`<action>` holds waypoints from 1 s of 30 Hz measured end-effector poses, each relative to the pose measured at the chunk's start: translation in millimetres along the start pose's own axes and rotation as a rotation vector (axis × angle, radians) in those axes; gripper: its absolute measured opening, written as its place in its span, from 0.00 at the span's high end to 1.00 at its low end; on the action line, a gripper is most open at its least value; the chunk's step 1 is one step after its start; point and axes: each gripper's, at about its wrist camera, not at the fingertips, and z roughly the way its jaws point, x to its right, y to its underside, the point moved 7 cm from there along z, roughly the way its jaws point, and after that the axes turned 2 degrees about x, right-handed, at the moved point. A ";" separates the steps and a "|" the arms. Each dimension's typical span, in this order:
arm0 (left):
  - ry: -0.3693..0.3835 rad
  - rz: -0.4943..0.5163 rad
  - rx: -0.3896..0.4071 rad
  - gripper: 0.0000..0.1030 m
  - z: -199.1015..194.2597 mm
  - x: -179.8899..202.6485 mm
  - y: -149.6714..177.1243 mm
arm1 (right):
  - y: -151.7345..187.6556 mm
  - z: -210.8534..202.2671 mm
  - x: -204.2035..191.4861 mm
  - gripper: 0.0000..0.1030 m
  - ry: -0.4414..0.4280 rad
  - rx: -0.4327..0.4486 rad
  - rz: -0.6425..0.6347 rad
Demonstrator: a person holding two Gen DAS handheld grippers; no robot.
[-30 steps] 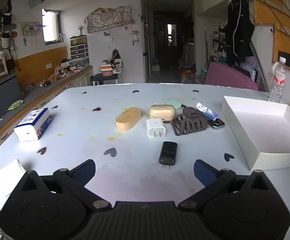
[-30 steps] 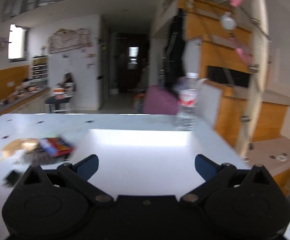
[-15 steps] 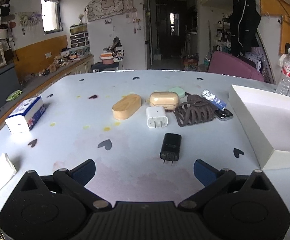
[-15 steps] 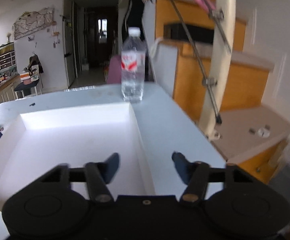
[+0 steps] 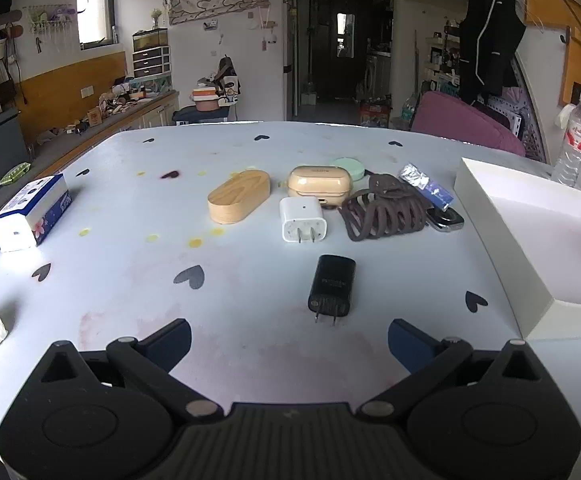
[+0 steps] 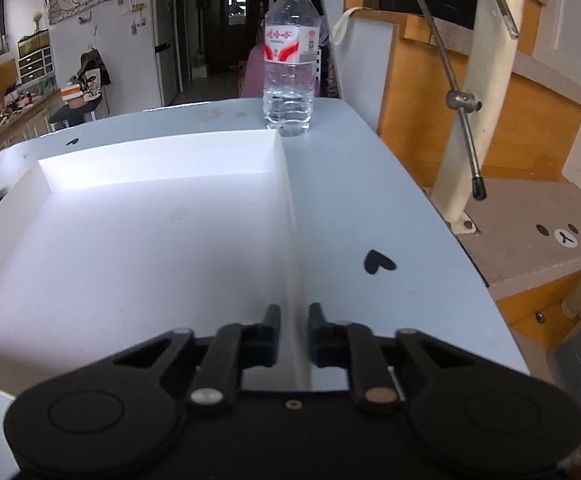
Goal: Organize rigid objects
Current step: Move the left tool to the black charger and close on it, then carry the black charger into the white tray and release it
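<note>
My left gripper is spread wide at the bottom of the frame, the black charger lying on the table just above it, centre frame. My right gripper pinches the right wall of the white tray, low centre; a water bottle stands upper centre.

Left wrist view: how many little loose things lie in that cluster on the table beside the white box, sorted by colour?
White: 1, white plug charger
Black: 1, black plug charger
Tan: 2, oval wooden case, beige earbud case
Green: 1, mint round disc
Brown: 1, brown hair clip
Blue: 1, blue foil packet
Dark grey: 1, dark watch-like gadget
Total: 8
</note>
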 end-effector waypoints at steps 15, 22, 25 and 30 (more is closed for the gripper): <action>0.060 0.030 -0.004 0.23 35.3 2.9 -22.0 | 5.5 17.9 6.1 0.94 -0.052 -0.053 0.018; 0.085 0.113 -0.051 0.24 70.9 17.6 -26.1 | 5.0 18.5 6.0 0.94 -0.051 -0.055 0.017; 0.091 0.124 -0.077 0.33 83.3 20.2 -25.5 | 4.8 18.9 5.3 0.94 -0.047 -0.059 0.016; 0.126 0.118 -0.074 0.56 86.6 25.1 -25.7 | 5.4 18.8 4.3 0.94 -0.044 -0.056 0.007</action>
